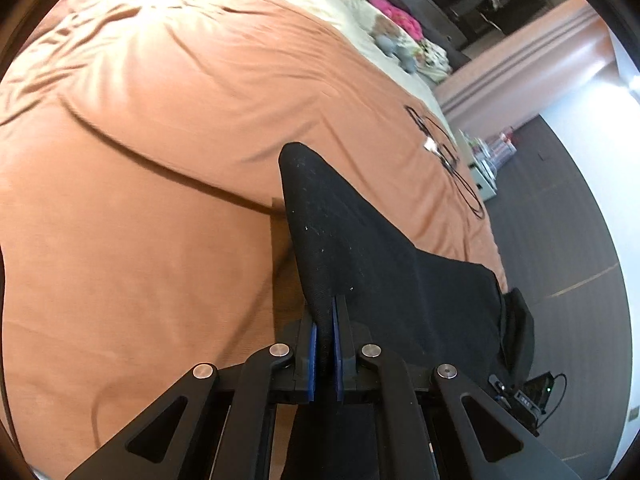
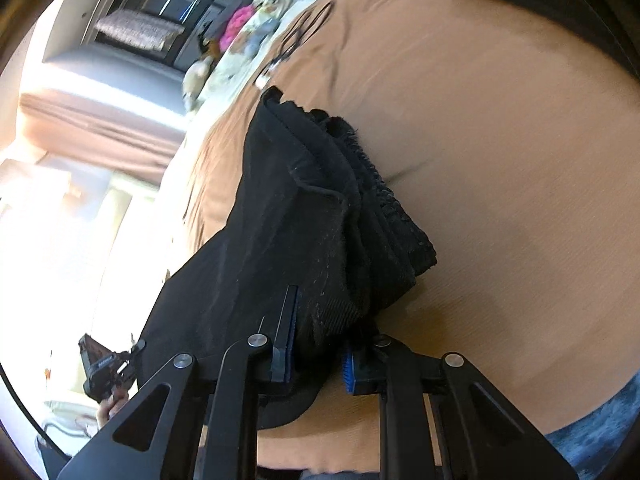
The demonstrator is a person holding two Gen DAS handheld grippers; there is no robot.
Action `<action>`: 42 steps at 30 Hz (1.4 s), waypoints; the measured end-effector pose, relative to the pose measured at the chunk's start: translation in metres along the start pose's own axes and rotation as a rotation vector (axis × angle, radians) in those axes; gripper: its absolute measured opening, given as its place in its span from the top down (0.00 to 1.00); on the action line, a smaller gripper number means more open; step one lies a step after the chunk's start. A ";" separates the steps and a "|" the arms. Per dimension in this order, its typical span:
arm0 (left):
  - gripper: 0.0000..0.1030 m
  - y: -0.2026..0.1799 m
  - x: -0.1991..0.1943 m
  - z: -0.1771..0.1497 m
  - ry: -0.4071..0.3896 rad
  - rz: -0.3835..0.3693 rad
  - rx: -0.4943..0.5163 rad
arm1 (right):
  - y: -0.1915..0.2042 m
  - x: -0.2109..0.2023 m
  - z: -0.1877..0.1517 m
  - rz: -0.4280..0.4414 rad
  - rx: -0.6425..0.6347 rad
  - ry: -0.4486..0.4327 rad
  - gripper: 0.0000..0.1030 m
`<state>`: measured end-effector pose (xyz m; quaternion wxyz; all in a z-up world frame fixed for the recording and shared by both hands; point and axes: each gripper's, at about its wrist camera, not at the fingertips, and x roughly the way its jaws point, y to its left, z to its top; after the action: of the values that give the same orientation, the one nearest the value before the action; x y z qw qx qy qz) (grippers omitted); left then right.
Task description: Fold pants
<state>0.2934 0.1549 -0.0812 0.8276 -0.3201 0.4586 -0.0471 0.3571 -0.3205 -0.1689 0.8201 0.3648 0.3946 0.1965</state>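
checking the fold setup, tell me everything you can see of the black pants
The black fabric pants look like a soft, slightly linty knit or cotton. They lie partly lifted over the orange bed cover. The left gripper has its jaws shut on a thin ridge of cloth that rises taut from the bed. The right gripper has its jaws closed on a thicker bunch, where stacked layers, a seam and a ribbed, frayed-looking edge show. The rest drapes towards the bed's edge.
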 end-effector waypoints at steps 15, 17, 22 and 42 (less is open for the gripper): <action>0.94 0.089 -0.069 0.015 -0.077 0.119 -0.089 | 0.036 0.045 -0.033 0.056 -0.068 0.137 0.86; 0.94 0.108 -0.073 0.014 -0.069 0.134 -0.113 | 0.037 0.047 -0.037 0.061 -0.076 0.152 0.86; 0.89 0.126 -0.056 0.007 0.006 0.195 -0.119 | 0.041 0.040 -0.035 -0.042 -0.183 0.152 0.73; 0.42 0.125 -0.073 -0.037 -0.058 0.197 -0.103 | 0.001 0.018 0.138 0.102 -0.188 0.058 0.23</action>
<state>0.1953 0.2626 -0.1134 0.8237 -0.3170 0.4654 0.0675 0.4770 -0.3702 -0.1190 0.8279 0.3001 0.3790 0.2845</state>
